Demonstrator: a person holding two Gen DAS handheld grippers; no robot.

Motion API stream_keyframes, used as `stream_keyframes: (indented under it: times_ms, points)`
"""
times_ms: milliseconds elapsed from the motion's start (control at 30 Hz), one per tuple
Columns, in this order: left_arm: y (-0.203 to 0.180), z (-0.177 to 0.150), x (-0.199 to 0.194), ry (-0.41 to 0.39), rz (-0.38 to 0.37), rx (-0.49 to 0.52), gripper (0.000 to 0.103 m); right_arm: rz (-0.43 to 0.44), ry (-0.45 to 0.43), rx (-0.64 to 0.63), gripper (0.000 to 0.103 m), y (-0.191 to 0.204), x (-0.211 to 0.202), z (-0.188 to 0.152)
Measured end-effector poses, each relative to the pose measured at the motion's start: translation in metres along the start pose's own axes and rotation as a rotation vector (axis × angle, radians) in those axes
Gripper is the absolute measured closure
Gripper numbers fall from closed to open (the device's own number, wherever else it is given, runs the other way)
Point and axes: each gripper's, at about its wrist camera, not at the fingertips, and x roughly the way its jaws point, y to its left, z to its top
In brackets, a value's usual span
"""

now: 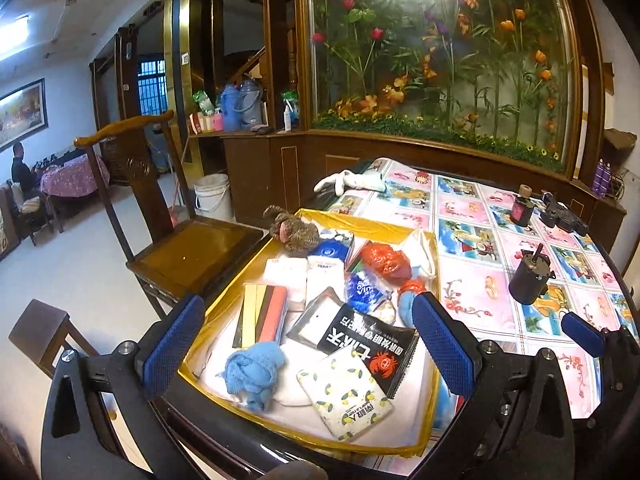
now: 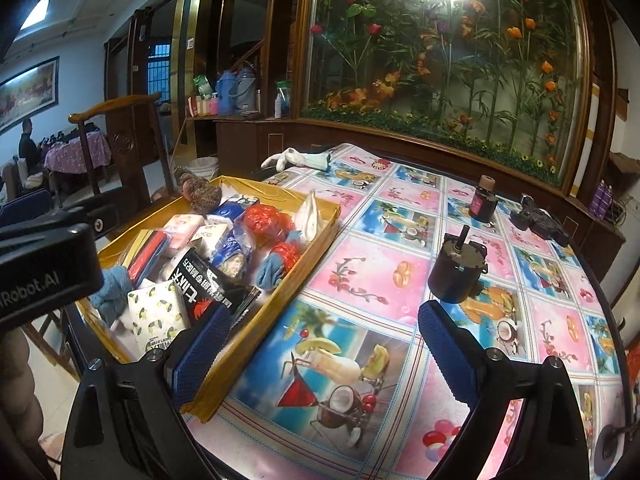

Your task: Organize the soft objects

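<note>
A yellow box (image 1: 360,220) at the table's left edge is heaped with soft things: a crumpled blue cloth (image 1: 254,372), a lemon-print packet (image 1: 344,396), a black packet (image 1: 368,344), a red bag (image 1: 382,260) and a brown knitted piece (image 1: 294,230). My left gripper (image 1: 308,344) hangs open above the box's near end, gripping nothing. My right gripper (image 2: 326,354) is open over the patterned tablecloth, its left pad by the yellow box (image 2: 280,280) wall, with nothing between its fingers. A white glove (image 2: 296,158) lies on the table beyond the box.
On the tablecloth to the right stand a dark motor-like cylinder (image 2: 456,272), a small dark bottle (image 2: 484,198) and a black object (image 2: 540,220). A wooden chair (image 1: 192,248) stands left of the table. A glass flower cabinet backs the table.
</note>
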Motion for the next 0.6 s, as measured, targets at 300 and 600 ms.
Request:
stream_keyframes:
  times_ms: [300, 600]
  points:
    - [0.008, -0.002, 0.014, 0.052, 0.016, -0.012, 0.000, 0.001, 0.030, -0.039, 0.006, 0.013, 0.011, 0.000]
    - [0.012, -0.005, 0.022, 0.084, 0.022, -0.021, 0.000, 0.003, 0.052, -0.058, 0.006, 0.019, 0.019, -0.001]
